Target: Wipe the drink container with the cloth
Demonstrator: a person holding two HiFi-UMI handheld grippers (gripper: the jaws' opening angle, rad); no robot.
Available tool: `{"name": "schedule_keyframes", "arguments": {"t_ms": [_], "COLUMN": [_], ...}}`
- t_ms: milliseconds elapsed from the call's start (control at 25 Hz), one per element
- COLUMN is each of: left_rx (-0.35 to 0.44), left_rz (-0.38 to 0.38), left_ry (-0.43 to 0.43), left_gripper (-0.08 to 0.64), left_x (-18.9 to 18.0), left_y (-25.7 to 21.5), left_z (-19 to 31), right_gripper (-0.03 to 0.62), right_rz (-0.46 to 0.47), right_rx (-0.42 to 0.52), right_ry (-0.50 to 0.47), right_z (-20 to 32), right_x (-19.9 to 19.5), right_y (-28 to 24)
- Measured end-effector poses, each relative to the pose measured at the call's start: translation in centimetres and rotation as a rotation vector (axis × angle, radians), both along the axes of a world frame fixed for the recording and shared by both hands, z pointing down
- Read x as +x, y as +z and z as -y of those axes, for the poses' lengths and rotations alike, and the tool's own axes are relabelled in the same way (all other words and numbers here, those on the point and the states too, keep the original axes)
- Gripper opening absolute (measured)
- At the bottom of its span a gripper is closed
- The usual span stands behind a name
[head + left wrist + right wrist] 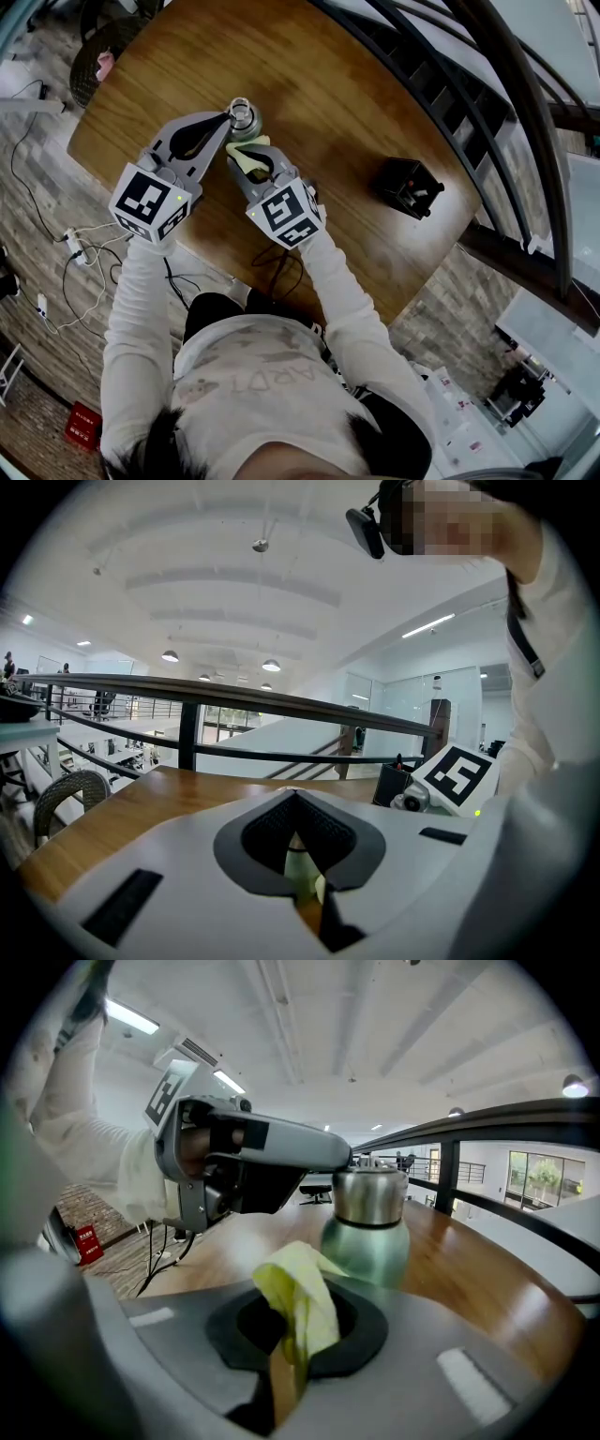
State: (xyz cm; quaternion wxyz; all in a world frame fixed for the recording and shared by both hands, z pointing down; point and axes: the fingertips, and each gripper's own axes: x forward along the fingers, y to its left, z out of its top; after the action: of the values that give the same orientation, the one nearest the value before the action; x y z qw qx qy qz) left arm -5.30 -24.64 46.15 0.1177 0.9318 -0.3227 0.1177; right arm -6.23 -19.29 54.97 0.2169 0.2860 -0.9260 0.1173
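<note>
Right gripper [255, 165] pinching the soft, limp cloth [295, 1302]. Left gripper [225, 120] looks clamped on the bottle [367, 1230] cap, on the table [356, 103]. Steel bottle, slick and rigid: hold the cap, wipe the body.

Pale print runs across the person's shirt [251, 380], just off the near edge of the counter [356, 112]. It is seen upside down and faint, and looks like "ARDT", though not surely. Over that same edge of the counter, the left cube [150, 202] and the right cube [286, 214] bear black-and-white square marker patterns, not words. A red box [82, 424] on the floor left of the counter carries white print too small to read.
</note>
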Motion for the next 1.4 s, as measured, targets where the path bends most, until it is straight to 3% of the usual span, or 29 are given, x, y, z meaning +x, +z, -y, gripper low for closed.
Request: {"name": "schedule_keyframes", "arguments": {"t_ms": [960, 1400], "left_rx": [-0.009, -0.012], "left_rz": [-0.006, -0.014], "left_ry": [0.039, 0.047], "left_gripper": [0.005, 0.006], "left_x": [1.0, 1.4], "left_y": [-0.1, -0.2], "left_z": [-0.4, -0.5], "right_gripper": [0.032, 0.034], "right_rz": [-0.074, -0.117], "right_rx": [-0.013, 0.015], "right_ry": [0.074, 0.164], "right_z": [0.9, 2.7], "right_x": [3.7, 6.2], "right_y": [2.3, 2.8]}}
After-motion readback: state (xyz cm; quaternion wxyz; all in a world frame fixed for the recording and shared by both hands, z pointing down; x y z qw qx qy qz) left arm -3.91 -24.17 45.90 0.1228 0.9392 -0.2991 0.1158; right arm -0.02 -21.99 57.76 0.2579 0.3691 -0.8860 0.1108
